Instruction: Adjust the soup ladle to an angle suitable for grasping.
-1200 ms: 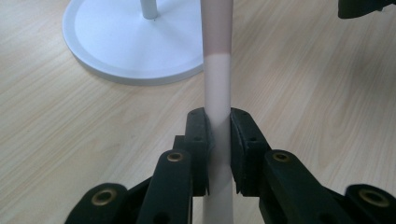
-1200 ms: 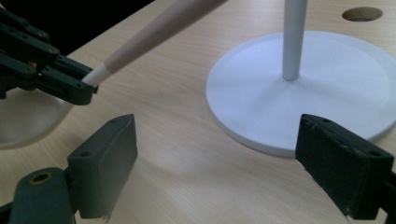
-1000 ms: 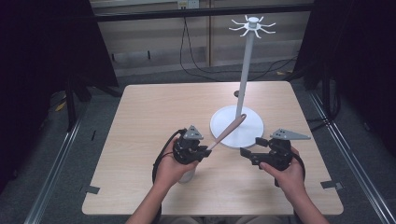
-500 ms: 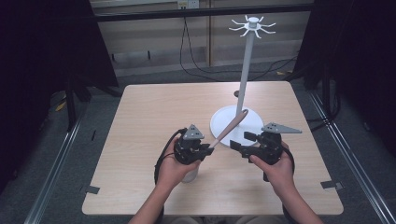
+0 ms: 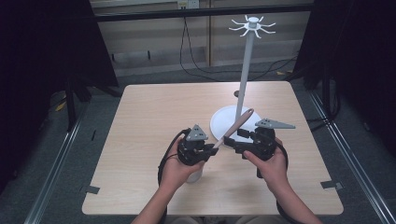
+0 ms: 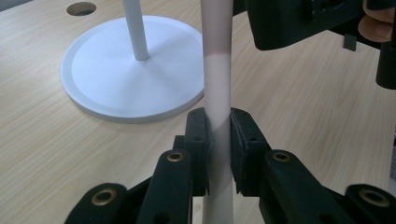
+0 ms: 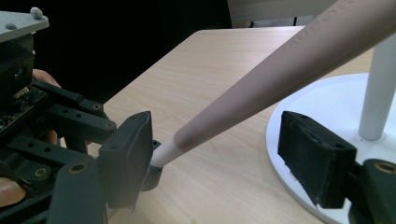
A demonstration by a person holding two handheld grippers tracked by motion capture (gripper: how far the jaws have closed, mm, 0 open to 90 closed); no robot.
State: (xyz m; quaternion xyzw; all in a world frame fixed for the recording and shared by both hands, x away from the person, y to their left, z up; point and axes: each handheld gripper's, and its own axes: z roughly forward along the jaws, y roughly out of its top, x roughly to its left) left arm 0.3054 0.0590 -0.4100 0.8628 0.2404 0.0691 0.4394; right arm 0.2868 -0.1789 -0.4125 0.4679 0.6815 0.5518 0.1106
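My left gripper (image 5: 208,150) is shut on a long utensil (image 5: 236,127) with a pink handle and a white lower part. In the left gripper view the pads (image 6: 200,140) pinch the white shaft (image 6: 217,70), which slants up toward the stand. My right gripper (image 5: 237,143) sits just right of it, and its jaws have just been closing. In the right gripper view the pink handle (image 7: 280,70) runs between its two pads (image 7: 128,154) with a gap on both sides, so the right gripper (image 7: 219,156) is open around it.
A white hook stand rises from a round base (image 5: 219,122) behind the grippers, its pole (image 5: 245,74) topped by a ring of hooks (image 5: 252,24). The wooden table (image 5: 154,116) stretches to the left and far side. Dark frames flank it.
My right gripper has moved left and slightly up, from beside the stand base to the utensil's handle, which now lies between its jaws. The left gripper and the utensil have stayed put.
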